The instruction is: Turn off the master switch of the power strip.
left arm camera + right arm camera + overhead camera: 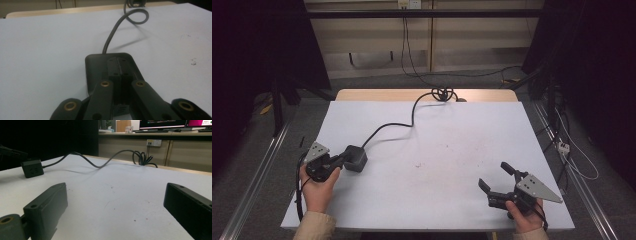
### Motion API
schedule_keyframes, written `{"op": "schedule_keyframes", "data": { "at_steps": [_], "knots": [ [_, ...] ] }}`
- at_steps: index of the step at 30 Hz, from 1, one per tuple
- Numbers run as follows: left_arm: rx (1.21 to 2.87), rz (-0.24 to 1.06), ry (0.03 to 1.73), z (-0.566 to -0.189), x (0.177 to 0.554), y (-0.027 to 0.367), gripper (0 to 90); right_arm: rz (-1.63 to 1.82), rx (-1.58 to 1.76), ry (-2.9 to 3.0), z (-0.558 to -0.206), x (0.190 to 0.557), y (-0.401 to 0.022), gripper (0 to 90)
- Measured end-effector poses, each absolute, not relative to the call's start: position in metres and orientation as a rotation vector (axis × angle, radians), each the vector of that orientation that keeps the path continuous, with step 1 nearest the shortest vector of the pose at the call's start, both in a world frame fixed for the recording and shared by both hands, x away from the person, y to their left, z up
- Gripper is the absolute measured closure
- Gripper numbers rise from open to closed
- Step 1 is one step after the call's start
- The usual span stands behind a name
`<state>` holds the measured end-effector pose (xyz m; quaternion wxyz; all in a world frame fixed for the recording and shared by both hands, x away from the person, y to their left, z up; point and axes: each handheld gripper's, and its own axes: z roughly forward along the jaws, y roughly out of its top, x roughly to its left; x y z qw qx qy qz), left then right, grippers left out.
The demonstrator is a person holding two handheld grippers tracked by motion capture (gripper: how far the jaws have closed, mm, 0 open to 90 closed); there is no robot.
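That black adapter block [356, 158] sits at the worktop's [437, 200] near left. It looks rigid, smooth and a bit hefty, so pinch its flat sides. Left tool [341, 161] is closed and resting on top of it; right tool [495, 178] is spread wide, holding nothing. The stiff cable [392, 125] will tug.

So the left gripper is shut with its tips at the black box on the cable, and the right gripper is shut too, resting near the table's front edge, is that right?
Not quite. The right gripper is open: the right gripper view shows its jaws standing wide apart with bare table between them. The rest holds: the left gripper is shut, tips at the black box on the cable.
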<state>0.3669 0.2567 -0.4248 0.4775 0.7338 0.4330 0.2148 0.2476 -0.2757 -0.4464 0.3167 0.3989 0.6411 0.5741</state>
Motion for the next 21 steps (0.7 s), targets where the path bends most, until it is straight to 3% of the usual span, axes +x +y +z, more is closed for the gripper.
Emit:
{"op": "schedule_keyframes", "data": {
  "at_steps": [21],
  "knots": [
    [1.758,0.524,1.047,-0.4237,0.3661,0.2565,90.0,1.51,1.045,1.693,-0.4464,0.2477,-0.2752,4.7]
  ]
}}
